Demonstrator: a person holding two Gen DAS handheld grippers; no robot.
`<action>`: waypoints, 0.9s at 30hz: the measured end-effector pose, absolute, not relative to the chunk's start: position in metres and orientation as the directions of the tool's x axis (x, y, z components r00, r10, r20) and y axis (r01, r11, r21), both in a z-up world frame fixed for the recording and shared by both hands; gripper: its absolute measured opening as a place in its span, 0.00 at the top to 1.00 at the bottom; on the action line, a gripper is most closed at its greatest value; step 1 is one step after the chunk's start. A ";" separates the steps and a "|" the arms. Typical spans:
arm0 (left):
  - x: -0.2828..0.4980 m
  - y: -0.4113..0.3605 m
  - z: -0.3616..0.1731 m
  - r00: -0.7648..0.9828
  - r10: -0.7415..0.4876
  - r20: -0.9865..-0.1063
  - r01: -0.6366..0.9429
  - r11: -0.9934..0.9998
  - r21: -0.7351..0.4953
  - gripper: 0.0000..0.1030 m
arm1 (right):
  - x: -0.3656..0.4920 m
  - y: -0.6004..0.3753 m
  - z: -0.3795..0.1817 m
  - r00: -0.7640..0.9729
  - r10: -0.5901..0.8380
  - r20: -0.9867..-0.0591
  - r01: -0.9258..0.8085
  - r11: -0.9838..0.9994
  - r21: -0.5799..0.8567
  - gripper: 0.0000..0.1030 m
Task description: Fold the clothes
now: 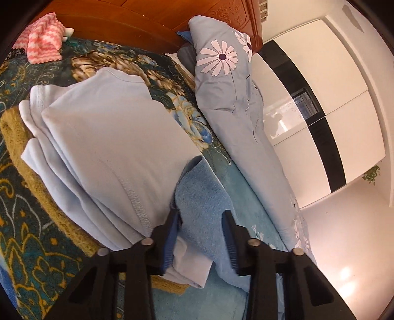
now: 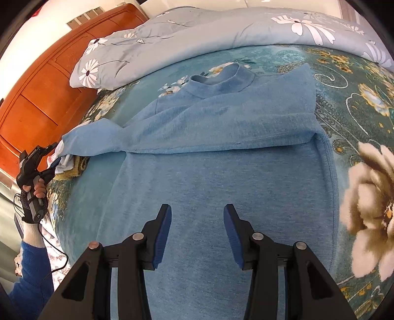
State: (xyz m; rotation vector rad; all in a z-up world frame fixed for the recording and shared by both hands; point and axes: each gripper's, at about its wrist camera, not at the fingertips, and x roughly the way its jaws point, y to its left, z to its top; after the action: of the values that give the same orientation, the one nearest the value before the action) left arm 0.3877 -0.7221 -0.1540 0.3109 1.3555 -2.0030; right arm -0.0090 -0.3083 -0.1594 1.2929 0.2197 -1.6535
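Right under my right gripper [image 2: 197, 221] lies the broad body of the blue sweater [image 2: 221, 157], spread flat on the bed [image 2: 357, 81]; this gripper's jaws stand apart and empty above the fabric, touching nothing that I can see. The sweater lies with its collar [image 2: 221, 78] at the far end toward the flowered quilt [image 2: 197, 32], and one sleeve or side has already been brought across the chest, leaving a straight folded edge running across the middle. The other sleeve [image 1: 199, 197] trails off toward the bed's edge, and that is where my left gripper [image 1: 200, 219] is: the sleeve end sits between its fingers, which have just been closing, yet in the left wrist view there is a gap beside the far pad, so I judge the sleeve framed rather than pinched. The right wrist view shows the same gripper small at the bed's edge, in my gloved hand [image 2: 33, 182]. Beside it sits a stack of pale blue clothes [image 1: 103, 137], already folded, on a mustard-coloured cloth [image 1: 37, 182], and a pink striped cloth [image 1: 43, 41] lies farther off near the wooden headboard [image 1: 147, 22]. So I reckon the job is partly through: earlier garments are done, this sweater has its first fold, and the second sleeve, the fold of the body and the move to the stack are left.
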 end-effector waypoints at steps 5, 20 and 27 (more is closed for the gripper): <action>0.377 -0.723 -0.154 -0.654 -0.414 -0.633 0.744 -0.203 -0.636 0.97 | -0.014 -0.301 -0.160 0.064 -0.591 -0.804 0.733 -0.519 0.440 0.56; 0.193 -0.590 0.035 -0.870 -0.255 -0.421 0.469 -0.690 -0.551 0.97 | -0.039 -0.244 -0.150 0.056 -0.688 -0.723 0.684 -0.501 0.530 0.56; 0.037 -0.502 0.014 -0.850 -0.060 -0.523 0.346 -0.813 -0.469 0.97 | -0.055 -0.205 -0.152 0.026 -0.722 -0.691 0.631 -0.525 0.572 0.56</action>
State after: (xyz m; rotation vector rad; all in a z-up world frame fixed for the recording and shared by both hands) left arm 0.0366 -0.5017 0.0138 0.7361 0.8383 -2.6990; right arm -0.0553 -0.2053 -0.1524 1.2816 -0.1053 -1.6949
